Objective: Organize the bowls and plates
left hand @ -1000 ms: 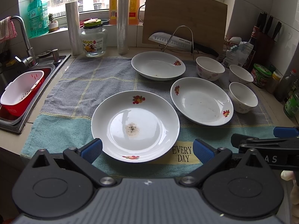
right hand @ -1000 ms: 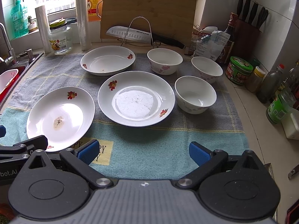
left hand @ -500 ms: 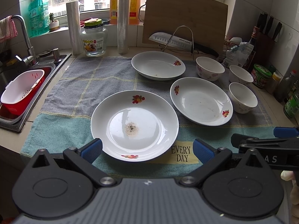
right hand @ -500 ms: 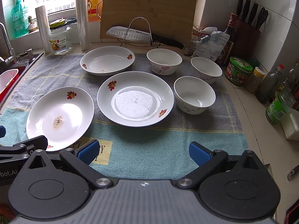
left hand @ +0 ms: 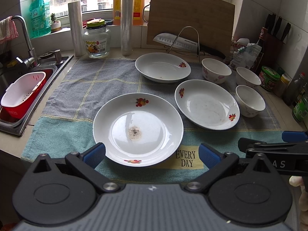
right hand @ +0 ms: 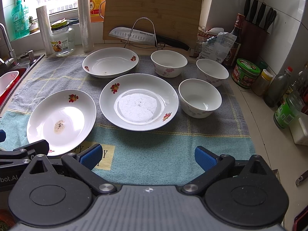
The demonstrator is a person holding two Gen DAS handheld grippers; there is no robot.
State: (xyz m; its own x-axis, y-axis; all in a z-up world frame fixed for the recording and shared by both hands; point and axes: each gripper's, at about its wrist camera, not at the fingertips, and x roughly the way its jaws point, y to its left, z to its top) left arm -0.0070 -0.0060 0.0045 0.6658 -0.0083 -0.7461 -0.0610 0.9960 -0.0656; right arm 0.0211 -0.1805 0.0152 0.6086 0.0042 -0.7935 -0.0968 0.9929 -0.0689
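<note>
Three white flowered plates lie on a towel [left hand: 77, 96]: a near plate [left hand: 137, 129] with a dirty spot, a middle plate [left hand: 207, 106] and a far plate [left hand: 162, 67]. Three white bowls [right hand: 200, 98] [right hand: 212, 72] [right hand: 169, 63] stand to their right. My left gripper [left hand: 152, 155] is open and empty, its fingertips at either side of the near plate's front rim. My right gripper [right hand: 147, 156] is open and empty above the towel's front, short of the middle plate [right hand: 138, 101]. The near plate also shows in the right wrist view [right hand: 61, 121].
A sink [left hand: 11, 104] with a red-and-white basket lies at the left. A cutting board [left hand: 190, 17], knife [left hand: 179, 42] on a wire rack, glass jar [left hand: 97, 38] and rolls stand at the back. Jars and bottles [right hand: 244, 73] and a knife block line the right wall.
Both grippers have crept slightly forward toward the dishes. Both stay open, and no dish has moved.
</note>
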